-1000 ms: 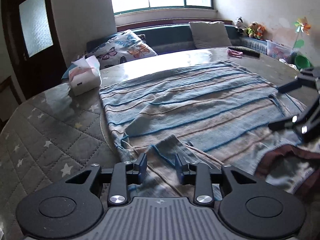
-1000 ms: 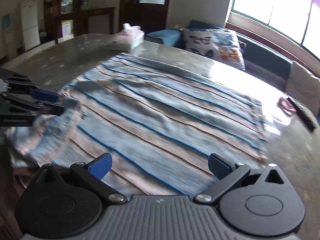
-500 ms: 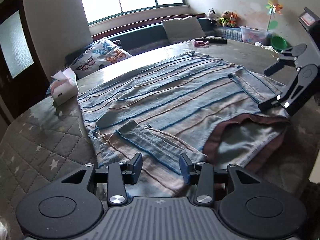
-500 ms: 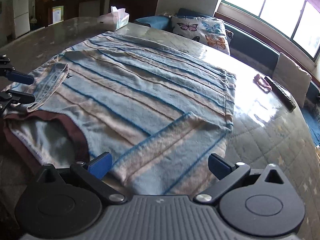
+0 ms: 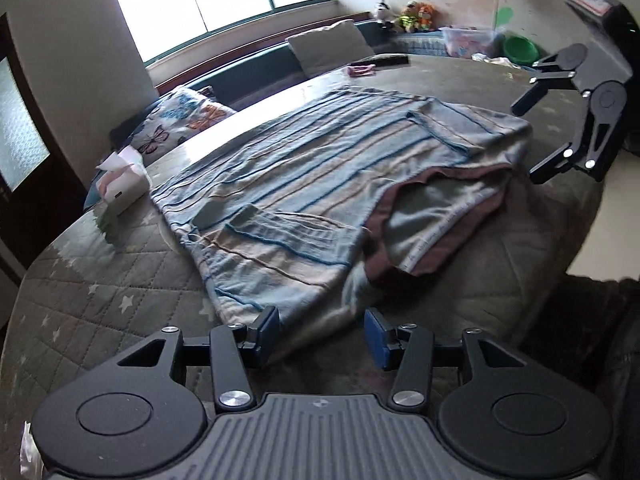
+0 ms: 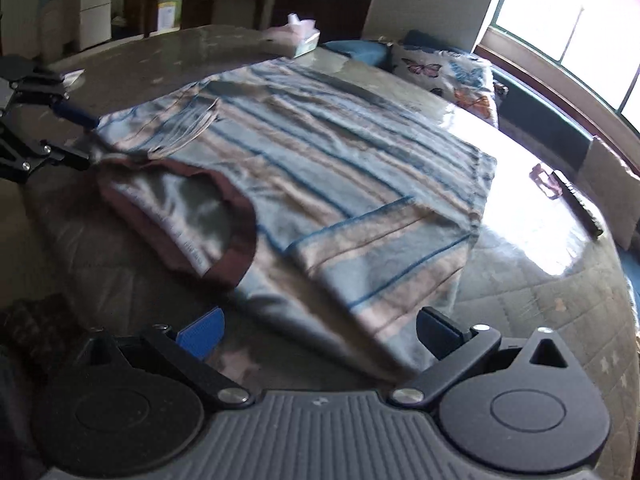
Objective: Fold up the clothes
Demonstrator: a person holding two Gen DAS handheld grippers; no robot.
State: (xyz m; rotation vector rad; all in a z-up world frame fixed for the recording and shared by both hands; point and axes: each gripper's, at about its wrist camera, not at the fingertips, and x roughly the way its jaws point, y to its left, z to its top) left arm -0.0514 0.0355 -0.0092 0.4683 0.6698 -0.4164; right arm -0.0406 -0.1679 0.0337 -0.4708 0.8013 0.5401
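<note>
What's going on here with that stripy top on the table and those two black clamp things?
A person is folding a striped sweater spread flat on a quilted table. They hold a hand-held gripper in each hand. The left hand-held gripper and the right hand-held gripper are both open, at the near edge, holding nothing. Both sleeves lie folded in over the body. A tissue box sits beside it.
</note>
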